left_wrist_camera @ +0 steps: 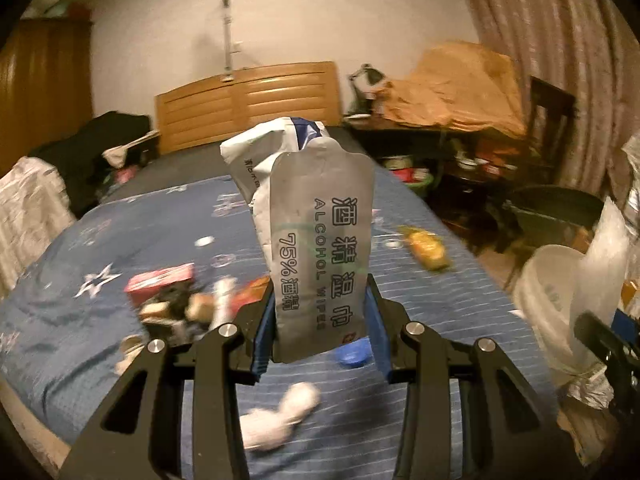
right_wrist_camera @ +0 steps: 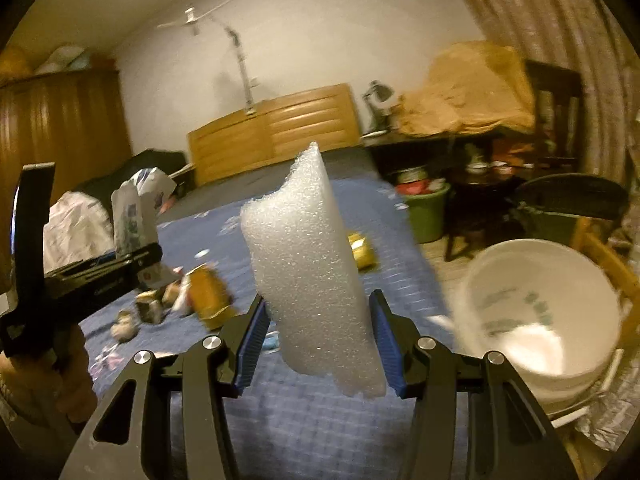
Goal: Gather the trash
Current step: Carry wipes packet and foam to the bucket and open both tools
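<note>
Over the blue bedspread [left_wrist_camera: 80,320], my left gripper [left_wrist_camera: 320,300] is shut on a silver alcohol wipes packet [left_wrist_camera: 320,220] that stands upright between the blue pads. My right gripper [right_wrist_camera: 318,304] is shut on a curled piece of white foam sheet [right_wrist_camera: 308,240], also upright. A white bucket [right_wrist_camera: 536,312] stands off the bed's right side, below and right of the foam. In the right wrist view the left gripper [right_wrist_camera: 120,256] shows at the left with its packet [right_wrist_camera: 128,212], a hand beneath it. Loose trash lies on the bed: a red box [left_wrist_camera: 160,280], a yellow wrapper [left_wrist_camera: 428,248], a white tissue [left_wrist_camera: 280,412], a blue cap [left_wrist_camera: 352,356].
A wooden headboard [left_wrist_camera: 248,100] closes the far end of the bed. Dark clothes [left_wrist_camera: 100,140] lie at the left. Right of the bed are a cluttered dark table [right_wrist_camera: 480,176], a green bin [right_wrist_camera: 428,212], a dark bin [right_wrist_camera: 572,204] and a curtain [left_wrist_camera: 540,20].
</note>
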Available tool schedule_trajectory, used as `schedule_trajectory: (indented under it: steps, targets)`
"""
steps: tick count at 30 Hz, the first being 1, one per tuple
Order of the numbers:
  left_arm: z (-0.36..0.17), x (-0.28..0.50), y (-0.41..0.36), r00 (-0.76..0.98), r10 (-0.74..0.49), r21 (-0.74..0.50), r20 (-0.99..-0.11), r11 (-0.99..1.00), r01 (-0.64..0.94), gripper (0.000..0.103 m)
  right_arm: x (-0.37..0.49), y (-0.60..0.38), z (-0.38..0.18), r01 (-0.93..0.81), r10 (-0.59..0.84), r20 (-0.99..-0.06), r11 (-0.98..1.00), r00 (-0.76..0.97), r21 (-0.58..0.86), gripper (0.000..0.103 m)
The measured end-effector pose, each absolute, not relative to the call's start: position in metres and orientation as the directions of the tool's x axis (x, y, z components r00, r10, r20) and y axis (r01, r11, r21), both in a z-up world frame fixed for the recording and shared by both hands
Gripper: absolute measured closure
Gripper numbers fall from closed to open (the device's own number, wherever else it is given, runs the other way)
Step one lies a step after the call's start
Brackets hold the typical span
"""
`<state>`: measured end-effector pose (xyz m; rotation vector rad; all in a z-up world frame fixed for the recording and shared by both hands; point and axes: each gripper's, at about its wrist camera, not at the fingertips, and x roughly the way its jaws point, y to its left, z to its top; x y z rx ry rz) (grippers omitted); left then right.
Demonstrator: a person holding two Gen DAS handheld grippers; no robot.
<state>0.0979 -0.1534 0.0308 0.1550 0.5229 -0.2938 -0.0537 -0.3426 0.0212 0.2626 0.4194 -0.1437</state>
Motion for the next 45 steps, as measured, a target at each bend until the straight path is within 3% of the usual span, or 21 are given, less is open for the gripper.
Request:
schedule_trajectory:
  steps: [11,17,27,45]
  targets:
    - [0.018,0.093,-0.278,0.716,-0.415,0.070,-0.561,0.838,0.541,0.064,-0.100,-0.472,0.019,0.444,-0.331,-0.448,0.878,0.831,0.176,0.051]
    - [0.005,0.087,-0.344,0.633,-0.495,0.071,-0.596,0.752,0.655,0.064,-0.121,-0.544,0.006,0.538,-0.383,-0.500,0.816,0.777,0.210,0.051]
    - [-0.021,0.085,-0.426,0.510,-0.555,0.072,-0.657,0.627,0.776,0.064,-0.117,-0.614,-0.021,0.581,-0.361,-0.569,0.768,0.739,0.269,0.051]
    - [-0.051,0.087,-0.460,0.442,-0.545,0.068,-0.712,0.574,0.816,0.064,-0.082,-0.633,-0.049,0.553,-0.278,-0.617,0.772,0.736,0.311,0.051]
